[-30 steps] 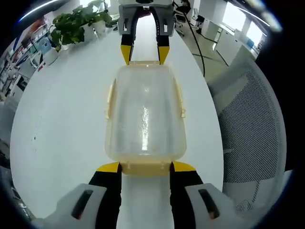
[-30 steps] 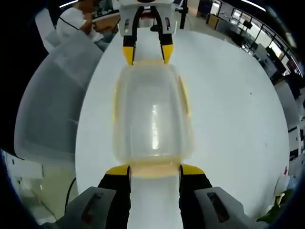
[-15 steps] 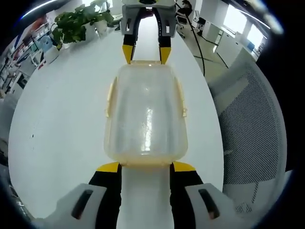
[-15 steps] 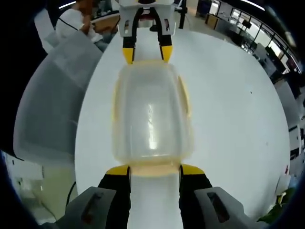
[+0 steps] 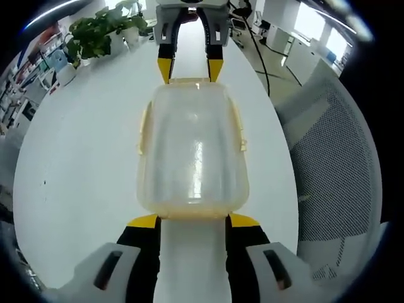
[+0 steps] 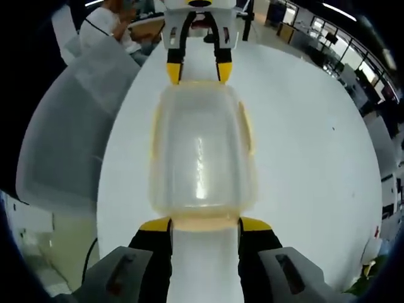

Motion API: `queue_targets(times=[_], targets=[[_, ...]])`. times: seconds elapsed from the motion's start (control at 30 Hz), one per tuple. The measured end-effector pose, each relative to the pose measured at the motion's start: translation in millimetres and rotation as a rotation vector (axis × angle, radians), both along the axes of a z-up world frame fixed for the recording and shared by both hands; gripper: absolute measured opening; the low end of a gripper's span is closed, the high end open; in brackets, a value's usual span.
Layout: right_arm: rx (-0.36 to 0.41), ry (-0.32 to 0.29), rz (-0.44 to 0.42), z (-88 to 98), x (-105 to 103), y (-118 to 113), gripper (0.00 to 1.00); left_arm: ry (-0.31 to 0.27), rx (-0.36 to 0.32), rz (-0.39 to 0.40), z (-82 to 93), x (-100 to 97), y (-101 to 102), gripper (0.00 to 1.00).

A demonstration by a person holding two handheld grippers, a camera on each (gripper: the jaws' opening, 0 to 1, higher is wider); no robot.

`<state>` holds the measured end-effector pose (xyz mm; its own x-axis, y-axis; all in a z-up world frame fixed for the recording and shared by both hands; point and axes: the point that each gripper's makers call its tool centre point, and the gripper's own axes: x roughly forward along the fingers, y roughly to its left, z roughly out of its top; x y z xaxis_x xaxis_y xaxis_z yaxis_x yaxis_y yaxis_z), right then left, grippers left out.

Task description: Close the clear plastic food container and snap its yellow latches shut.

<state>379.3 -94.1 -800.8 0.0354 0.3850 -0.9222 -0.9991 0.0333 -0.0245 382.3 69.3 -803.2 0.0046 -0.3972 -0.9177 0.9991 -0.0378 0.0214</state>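
The clear plastic food container (image 5: pixel 191 151) lies lid-down-looking and closed on the white round surface (image 5: pixel 82 145), lengthwise between the two hand-held grippers, which face each other across it. The left hand-held gripper (image 5: pixel 192 222) has its yellow-tipped jaws spread, one at each corner of the near short end, where the near end latch (image 5: pixel 192 221) sits between them. The right hand-held gripper (image 6: pixel 205 225) stands the same way at the opposite end, jaws spread either side of that end's latch (image 6: pixel 205 225); neither is pinching anything.

The step in hand appears to be seating the lid and pressing the end latches home. To do it well, I would keep both grippers centred on the container's long axis so it cannot skid sideways, push inward from both ends at once so each force braces the other, and press low on the latch flap rather than on the lid. The side latches (image 5: pixel 144 132) along the long edges look as if they may not be fully down, though I cannot tell for sure through the frosted plastic; they would need checking afterwards.

The left gripper view takes in potted plants (image 5: pixel 101 31) at the far left of the surface and a mesh chair (image 5: pixel 334 164) on the right. The right gripper view instead has a pale chair back (image 6: pixel 69 126) on its left and a seated person (image 6: pixel 110 25) beyond it, and it gives the clearer look at the latch on the container's right long edge (image 6: pixel 246 129).
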Motion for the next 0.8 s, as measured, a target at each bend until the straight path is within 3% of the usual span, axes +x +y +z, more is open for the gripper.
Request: queue_targets(times=[0.17, 0.6, 0.8], targets=[[0.007, 0.006, -0.013, 1.5, -1.6, -3.8, 0.39, -0.019, 0.022, -0.018, -1.2, 0.4, 4.0, 0.38], [0.05, 0.042, -0.092, 7.9, -2.7, -8.5, 0.4, 0.011, -0.015, 0.055, 10.3, 1.1, 5.0, 0.43], [0.094, 0.067, -0.186, 13.7, -0.4, -5.3, 0.4, 0.024, -0.029, 0.085, 13.6, 0.6, 3.9, 0.43]])
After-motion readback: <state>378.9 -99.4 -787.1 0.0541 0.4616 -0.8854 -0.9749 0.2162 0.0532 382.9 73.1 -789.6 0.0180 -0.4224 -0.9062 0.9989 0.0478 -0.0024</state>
